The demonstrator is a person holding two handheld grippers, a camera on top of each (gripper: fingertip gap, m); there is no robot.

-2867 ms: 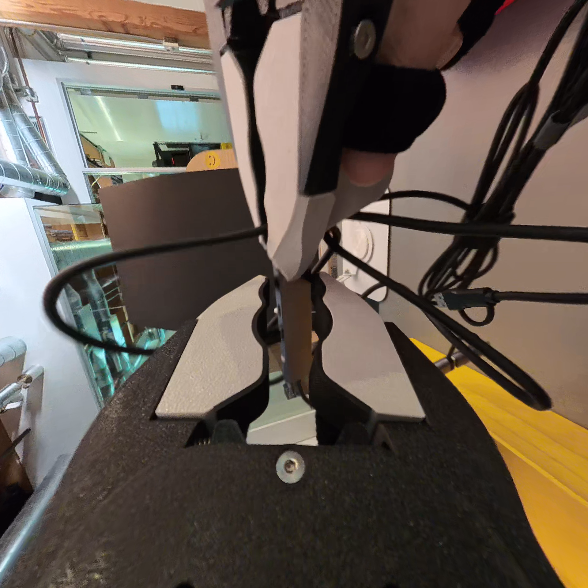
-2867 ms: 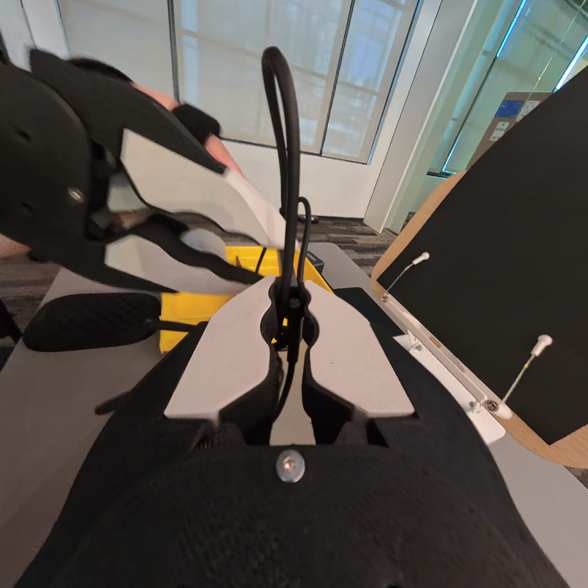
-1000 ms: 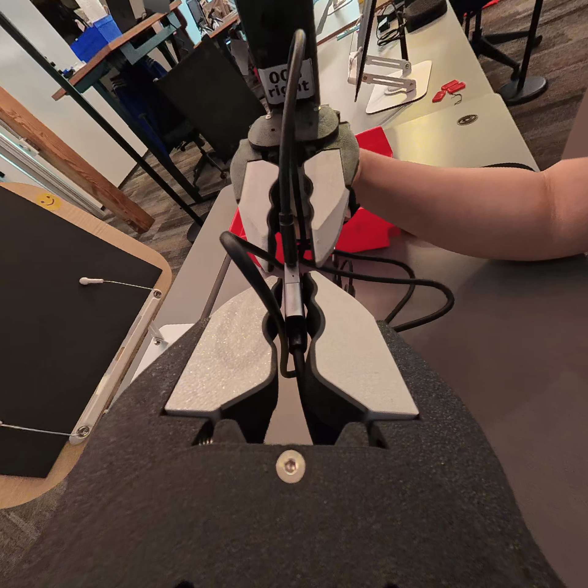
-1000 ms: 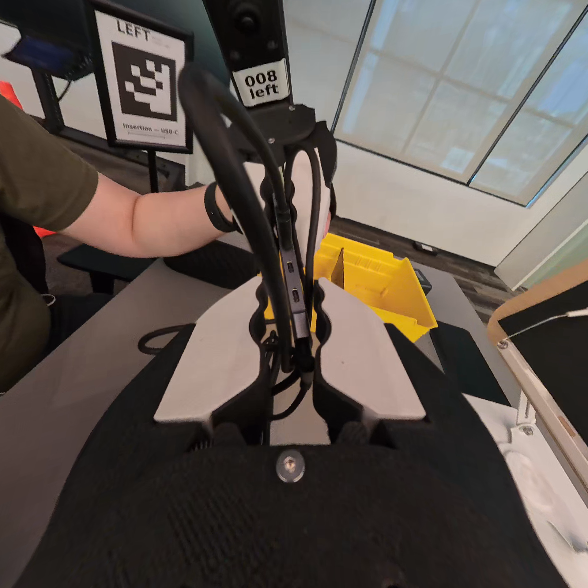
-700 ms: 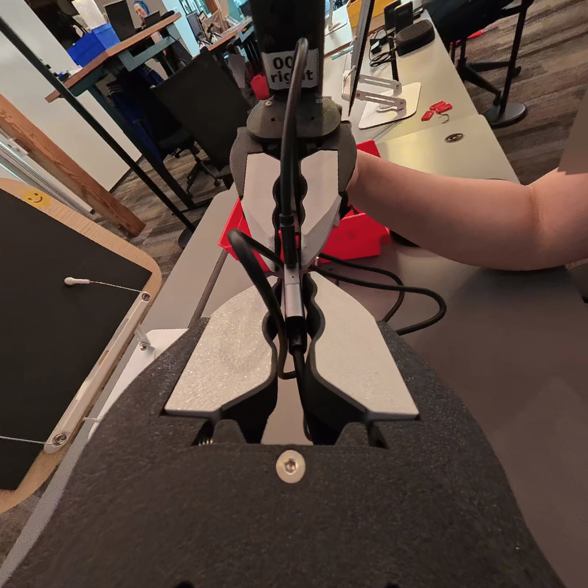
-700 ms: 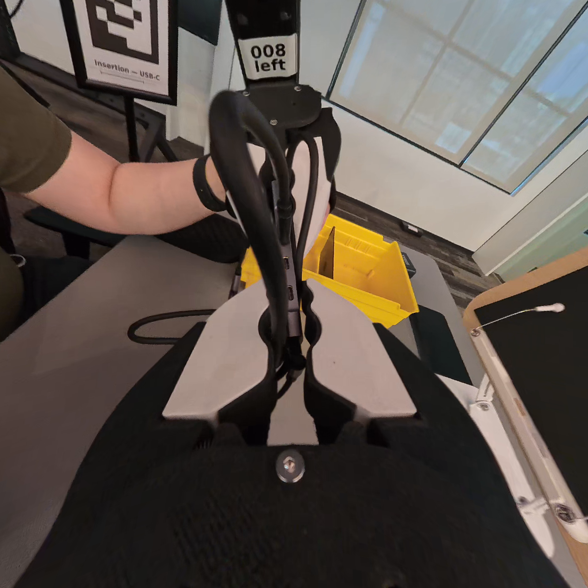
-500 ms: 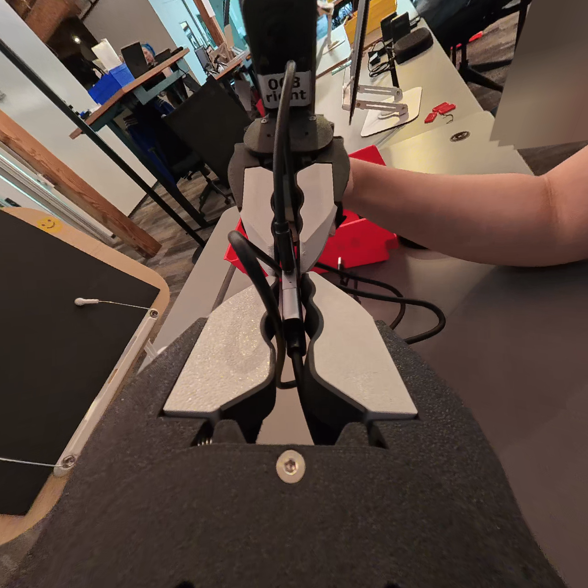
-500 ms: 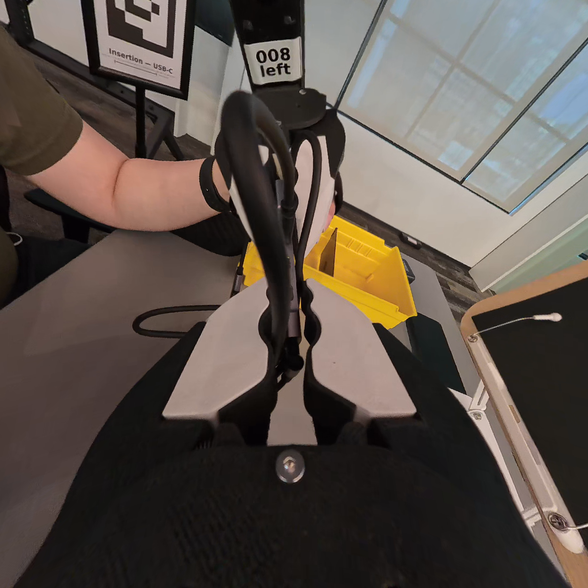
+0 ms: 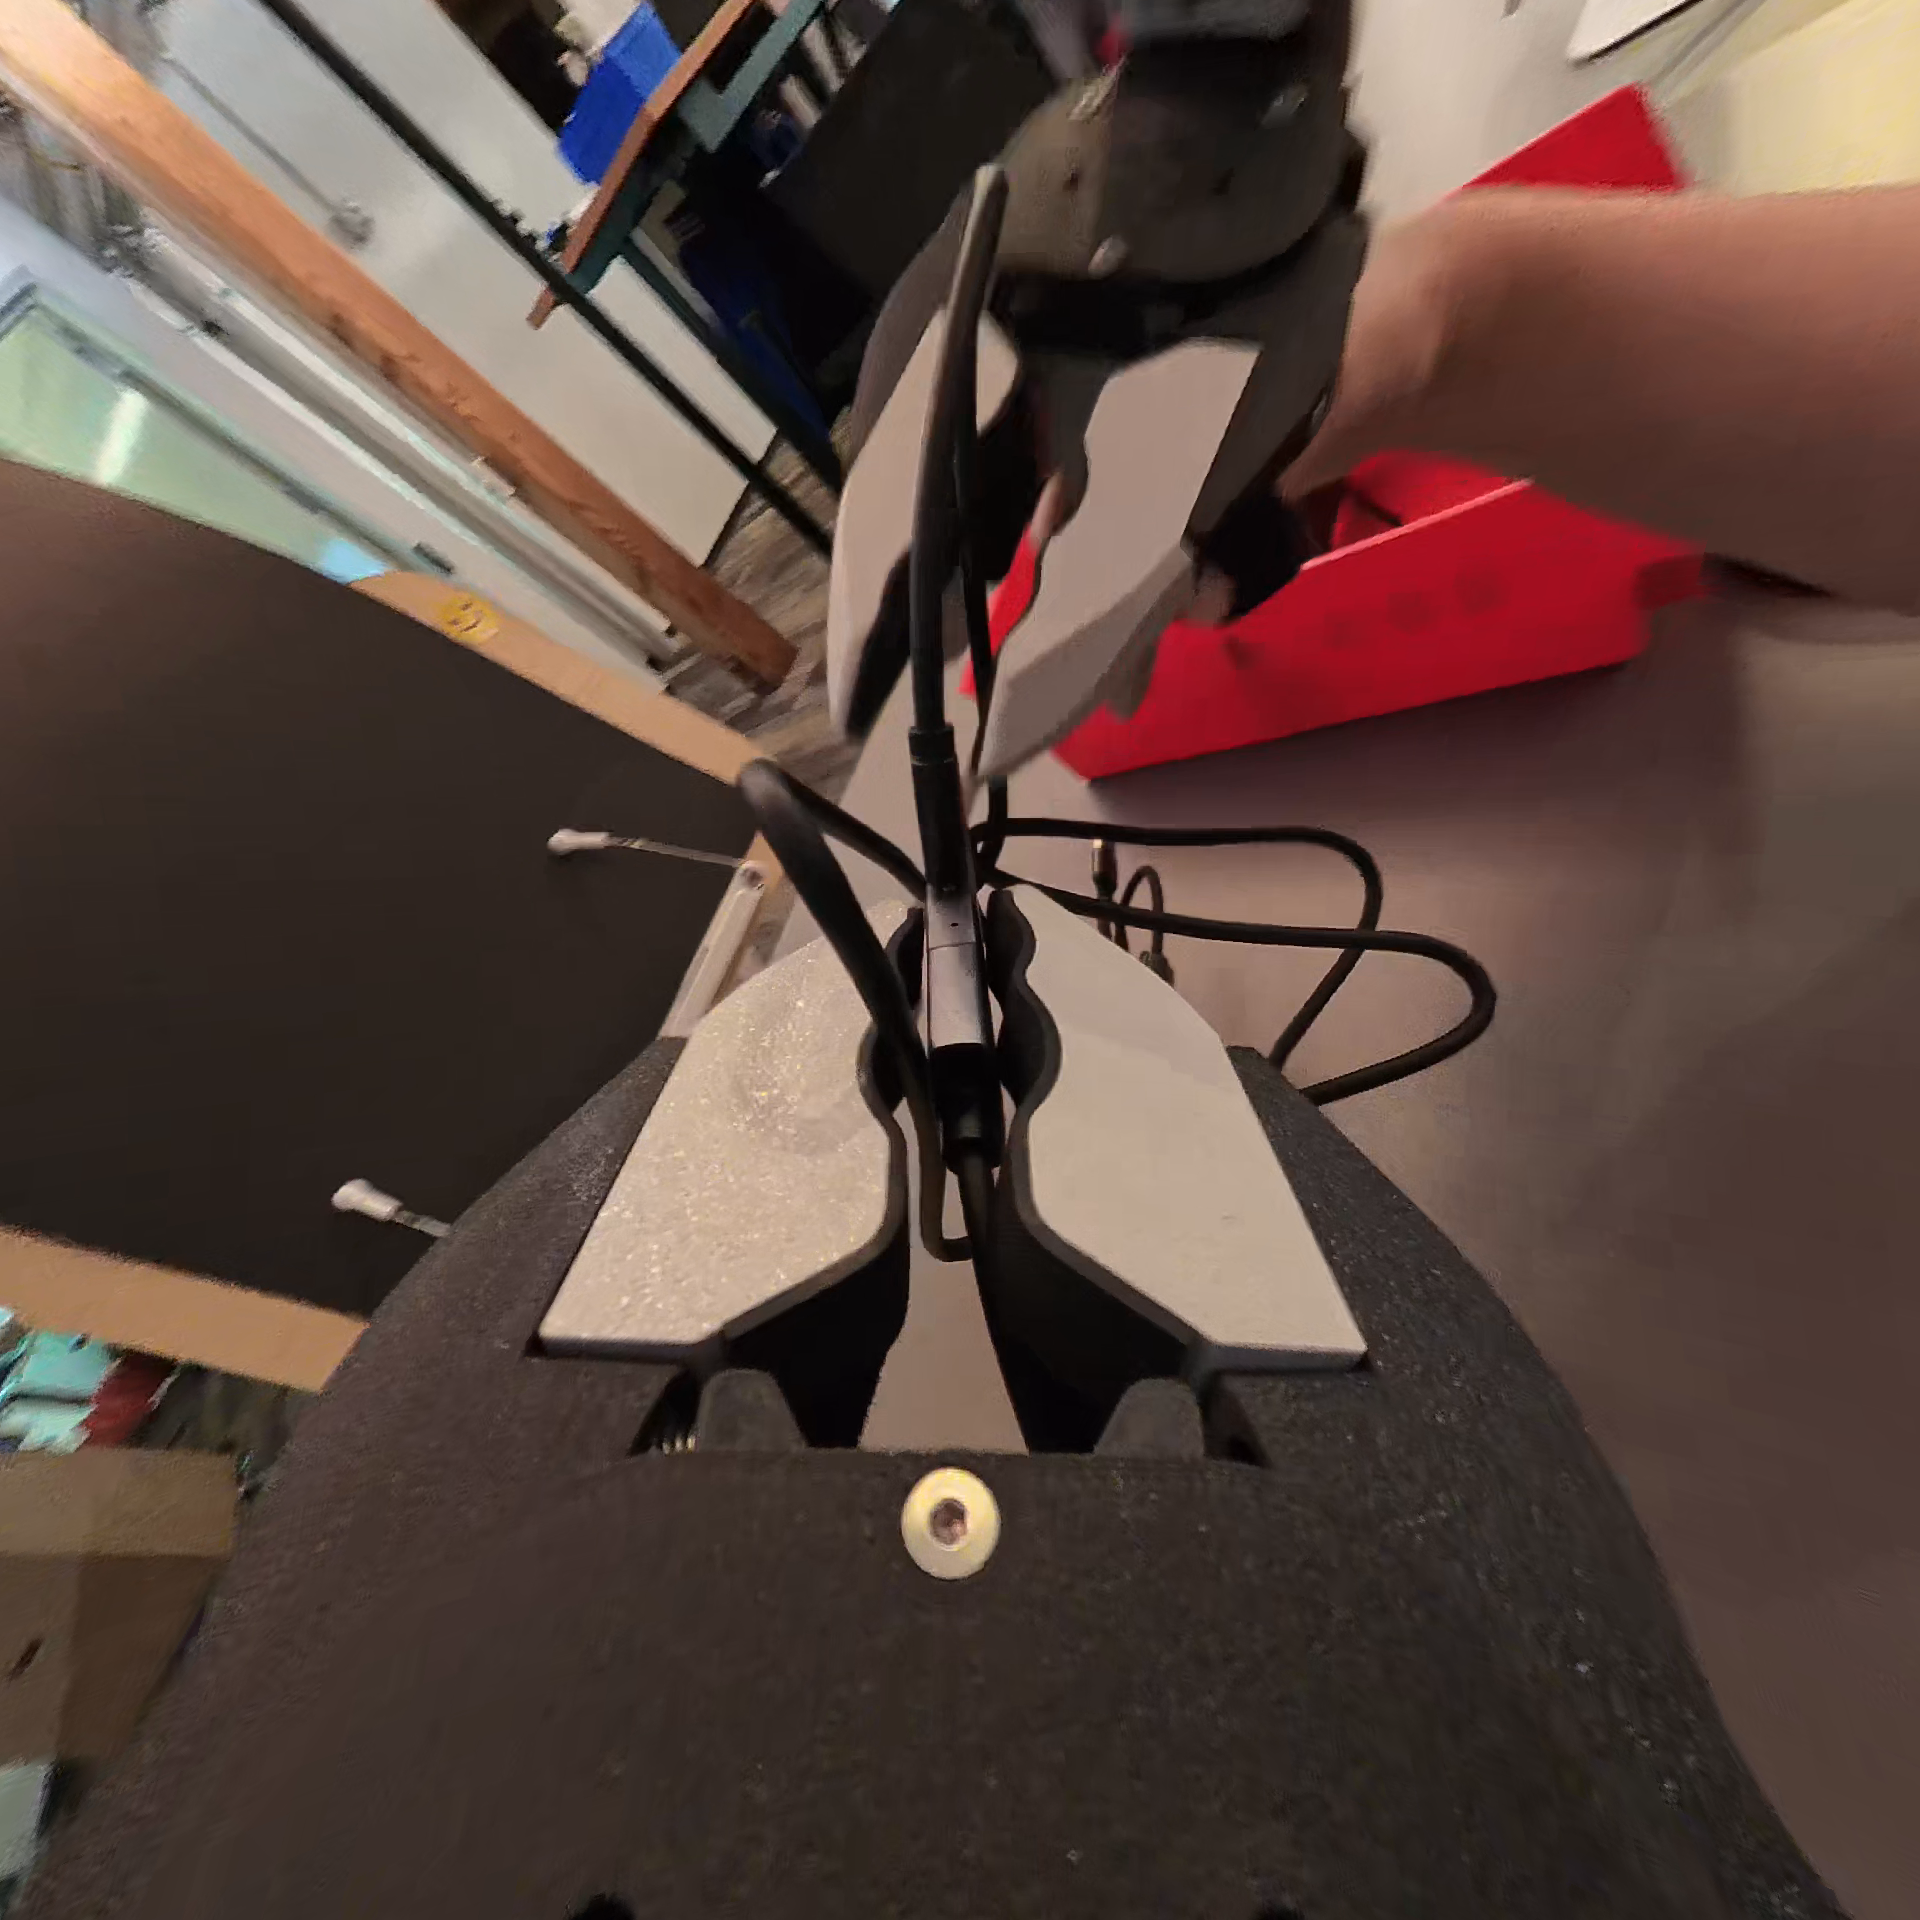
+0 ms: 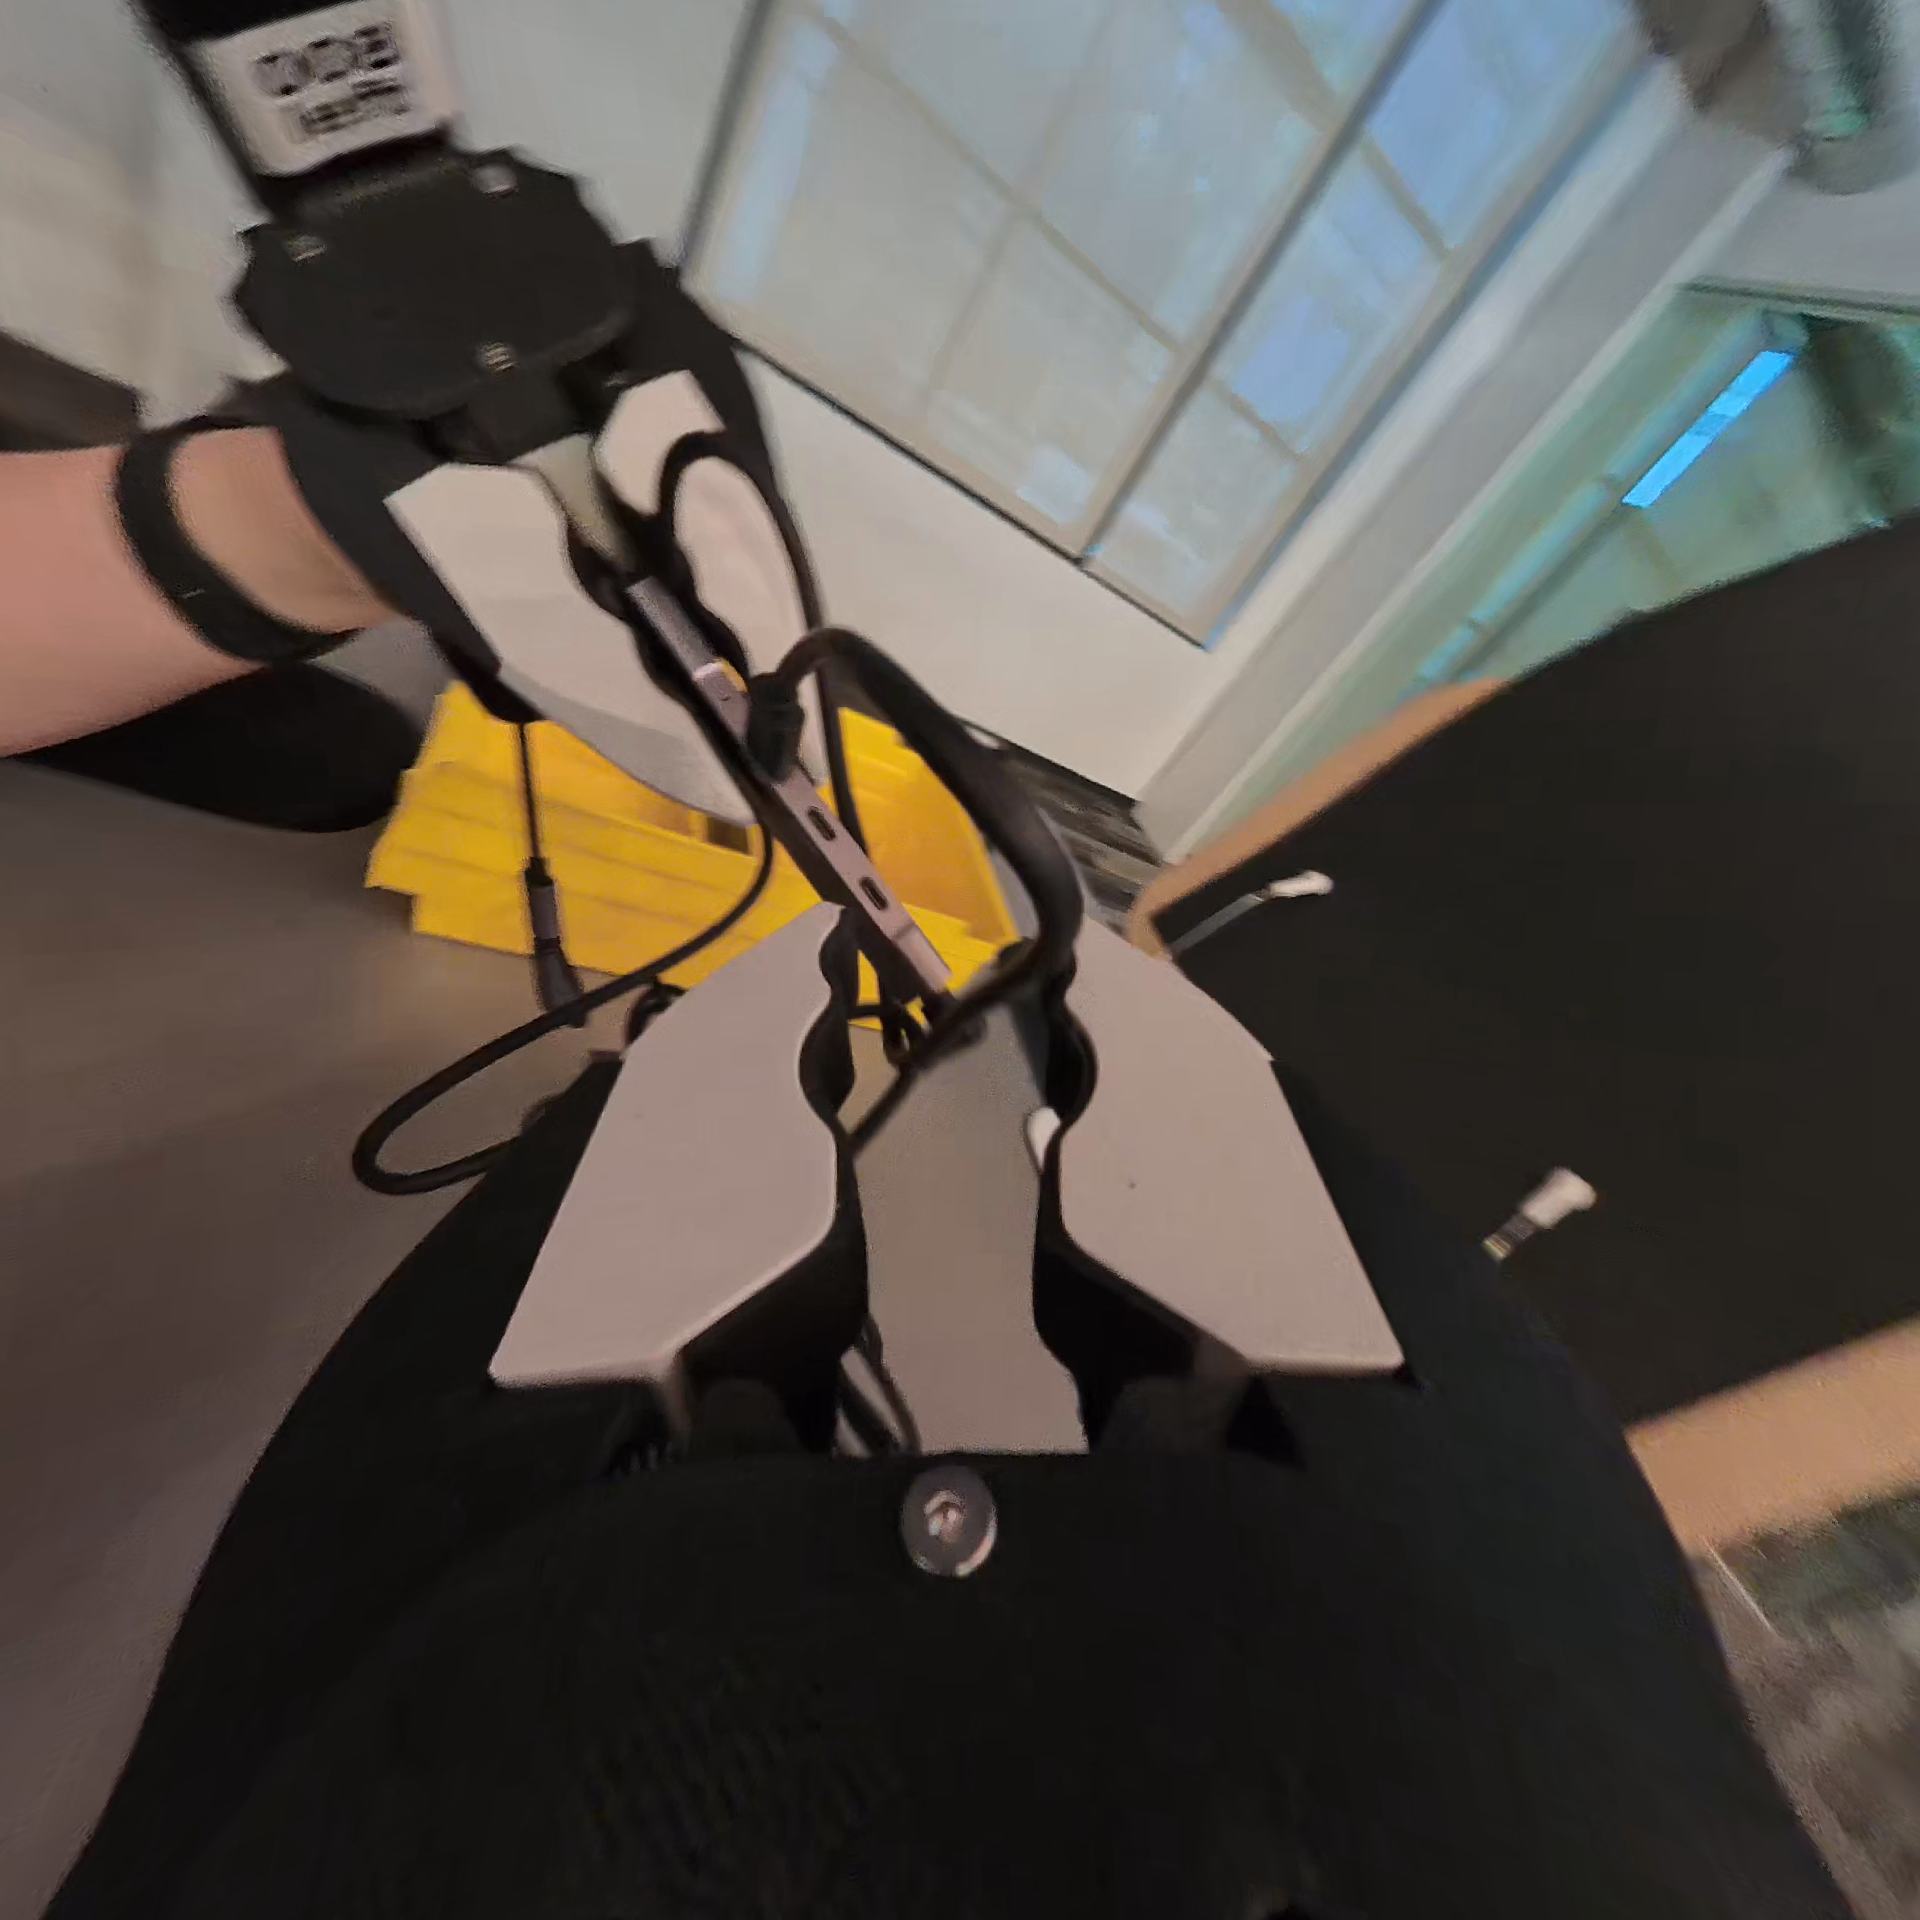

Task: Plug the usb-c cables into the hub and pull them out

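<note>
two sets of tongs in play. the left tongs (image 9: 956, 925) are pressed tight on one slim grey hub (image 9: 954, 977), pinching it edge-on in the notch between the plates, up off the desk (image 9: 1662, 935). from the right wrist view the hub (image 10: 821, 821) runs diagonally out of the left tongs (image 10: 665, 623), and two empty ports show along its side (the picture is blurred, so there may be more).

the right tongs (image 10: 945, 997) are spread apart with nothing clamped; the hub's far tip sits just in front of the gap. in the left view the right tongs (image 9: 935, 707) hang open above the hub, motion-smeared, a person's forearm (image 9: 1610, 384) behind them.

one black usb-c cable (image 9: 935, 623) rises from the hub's top end and passes across the spread plates. a second thick cable (image 9: 821, 894) arcs off to the left of the hub. more cable loops (image 9: 1351, 935) lie on the desk, count unclear where they tangle.

around: one red bin (image 9: 1403, 644) behind the right tongs, one yellow bin (image 10: 644, 862) behind the left tongs, one dark board (image 9: 260, 831) with a wooden rim, and two small white-tipped pins on it.
</note>
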